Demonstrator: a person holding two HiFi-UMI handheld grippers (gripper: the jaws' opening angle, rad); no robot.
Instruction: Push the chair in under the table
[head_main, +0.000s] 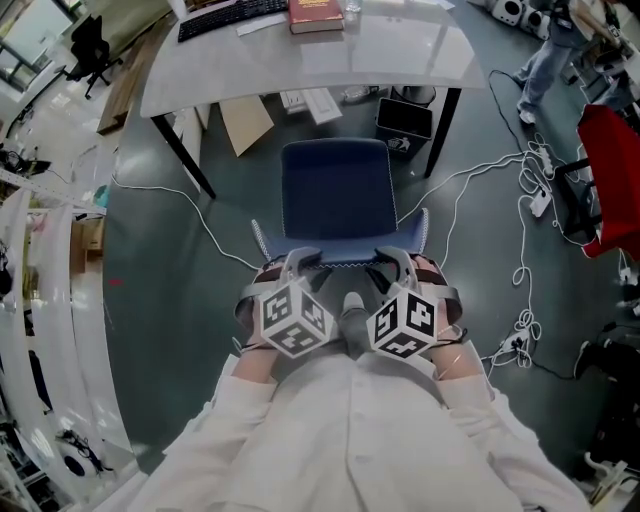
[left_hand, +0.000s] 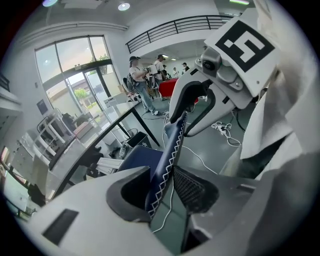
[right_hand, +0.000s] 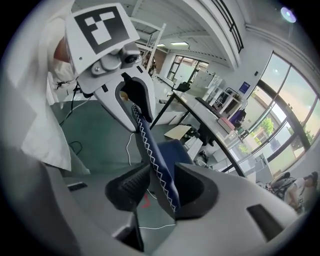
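The chair (head_main: 335, 195) has a dark blue seat and stands on the floor in front of the grey table (head_main: 300, 70), its seat mostly outside the tabletop. Its backrest (head_main: 340, 257), blue with white zigzag stitching along the top edge, is nearest me. My left gripper (head_main: 303, 262) is shut on the left part of that edge, and my right gripper (head_main: 392, 262) is shut on the right part. In the left gripper view the backrest (left_hand: 165, 165) runs between the pads (left_hand: 194, 187) towards the right gripper (left_hand: 192, 107). In the right gripper view the backrest (right_hand: 159, 172) is likewise clamped.
A black box (head_main: 405, 122), cardboard (head_main: 245, 122) and papers lie under the table. A keyboard (head_main: 232, 15) and a red book (head_main: 315, 14) rest on top. White cables (head_main: 520, 270) trail over the floor at the right, near a red chair (head_main: 610, 170). A person (head_main: 540, 60) stands at the far right.
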